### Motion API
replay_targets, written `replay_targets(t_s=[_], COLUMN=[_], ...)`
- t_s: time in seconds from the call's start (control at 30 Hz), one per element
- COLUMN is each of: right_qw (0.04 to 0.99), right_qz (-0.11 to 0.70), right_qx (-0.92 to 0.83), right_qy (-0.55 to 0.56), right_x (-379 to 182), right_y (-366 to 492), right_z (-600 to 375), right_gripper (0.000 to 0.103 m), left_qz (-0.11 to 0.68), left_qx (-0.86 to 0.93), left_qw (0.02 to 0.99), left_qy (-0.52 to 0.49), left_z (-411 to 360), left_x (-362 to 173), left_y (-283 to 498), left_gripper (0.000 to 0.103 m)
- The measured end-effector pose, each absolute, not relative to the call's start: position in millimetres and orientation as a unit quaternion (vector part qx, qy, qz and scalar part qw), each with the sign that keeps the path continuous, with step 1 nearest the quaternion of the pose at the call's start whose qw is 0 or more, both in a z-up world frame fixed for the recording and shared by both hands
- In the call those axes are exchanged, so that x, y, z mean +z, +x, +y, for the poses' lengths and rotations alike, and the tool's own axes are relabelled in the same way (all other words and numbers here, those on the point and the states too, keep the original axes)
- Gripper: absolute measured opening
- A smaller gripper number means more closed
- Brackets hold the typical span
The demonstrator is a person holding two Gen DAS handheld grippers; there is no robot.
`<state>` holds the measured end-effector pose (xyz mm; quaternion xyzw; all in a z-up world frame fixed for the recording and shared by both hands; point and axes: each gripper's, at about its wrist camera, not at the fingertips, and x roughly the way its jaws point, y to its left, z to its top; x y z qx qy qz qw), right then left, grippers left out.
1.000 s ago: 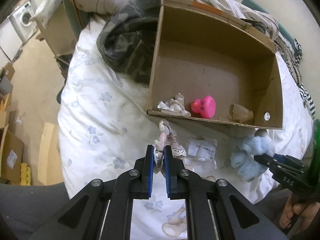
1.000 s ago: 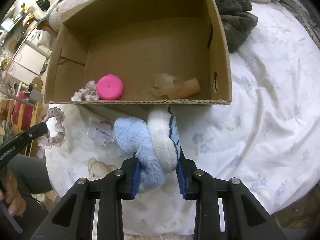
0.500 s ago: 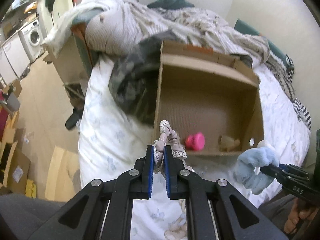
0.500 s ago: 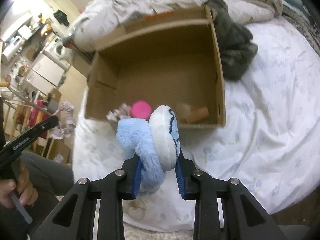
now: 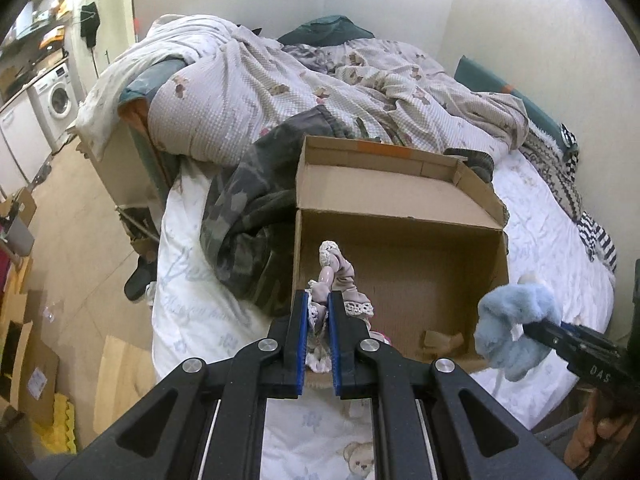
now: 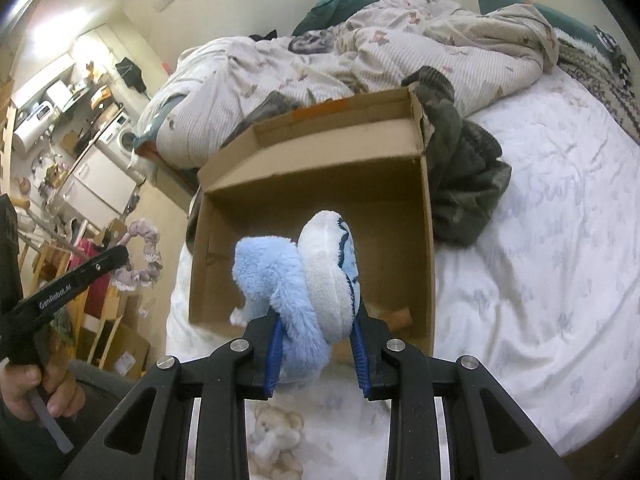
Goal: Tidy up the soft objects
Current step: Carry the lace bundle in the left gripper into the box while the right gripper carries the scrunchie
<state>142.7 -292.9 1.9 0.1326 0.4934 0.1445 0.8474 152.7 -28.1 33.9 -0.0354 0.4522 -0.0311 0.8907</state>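
The left tongs [image 5: 318, 312] are pinching a frilly mauve fabric hair scrunchie [image 5: 338, 280], and they have just lifted it off the white flowered bed sheet [image 5: 192, 292]. The open brown cardboard box [image 5: 400, 208] is waiting at twelve o'clock. At three o'clock, the right tongs [image 6: 316, 344] are squeezing a fluffy blue and white plush toy [image 6: 304, 276], also raised. Both soft things look ready to go in.

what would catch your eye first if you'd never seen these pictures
Two soft things held up over a bed: a fluffy blue plush toy clamped in the right gripper, and a frilly mauve scrunchie pinched in the left gripper. Just beyond both sits a big open cardboard box on the white sheet, beside a dark camouflage garment.
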Motion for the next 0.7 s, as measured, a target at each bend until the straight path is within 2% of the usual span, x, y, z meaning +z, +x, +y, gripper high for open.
replay_targets(t_s=[0.3, 0.47, 0.7], right_qw=[0.855, 0.830, 0.828], right_qz=[0.479, 0.525, 0.533], right_qx=[0.130, 0.132, 0.116], right_qy=[0.153, 0.137, 0.130], right_x=[-22, -65, -81], right_y=[173, 181, 189], right_z=[-298, -286, -284], right_gripper=[0.031, 0.031, 0.031], left_qz=[0.447, 0.464, 0.483], left_qx=[-0.052, -0.056, -0.060], left_qw=[0.892, 0.883, 0.873], left_qy=[-0.031, -0.032, -0.037], left_z=[-43, -47, -52], left_x=[6, -28, -49], left_y=[185, 196, 201], left_gripper=[0.009, 0.009, 0.009])
